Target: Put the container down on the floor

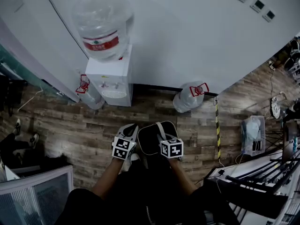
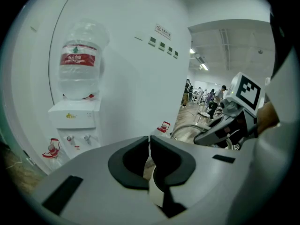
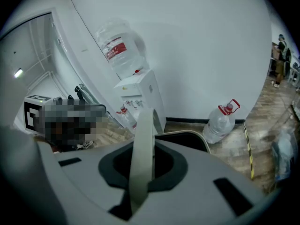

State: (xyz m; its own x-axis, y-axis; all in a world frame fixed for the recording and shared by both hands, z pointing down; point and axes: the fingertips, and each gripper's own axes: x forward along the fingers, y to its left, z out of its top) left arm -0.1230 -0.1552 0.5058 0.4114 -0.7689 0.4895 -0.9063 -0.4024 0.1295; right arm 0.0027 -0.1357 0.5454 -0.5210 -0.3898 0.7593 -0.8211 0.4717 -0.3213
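**Inspector:** Where is the container?

**Assistant:** The container (image 1: 152, 139) is held in front of the water dispenser (image 1: 110, 76), over the wood floor (image 1: 70, 125), well short of the dispenser's foot. Its base is hidden, so I cannot tell whether it touches the floor.

**Inspector:** State of the tongs?

**Assistant:** The right tongs (image 3: 143, 165) are closed on the pale handle (image 3: 146, 121), which runs up between the jaws. The left tongs (image 2: 150, 146) are nearly together on a pale strip (image 2: 157, 191). I cannot make out which part of the container that strip is.

**Inspector:** Edges and open room?

**Assistant:** There are bare boards between the container and the dispenser. One floor bottle (image 1: 90, 95) leans just left of the dispenser. A second bottle (image 1: 189, 97) lies to its right, against the wall (image 1: 187, 32). Further right of the dispenser, striped tape (image 1: 217, 130) runs across the boards, and a bag (image 1: 253, 135) and cables lie beyond it.

**Inspector:** What is obscured?

**Assistant:** The person's arms and dark clothing cover the floor on the side of the container away from the dispenser. Far to the dispenser's left, a pale cabinet (image 1: 33, 191) is cut off by the frame.
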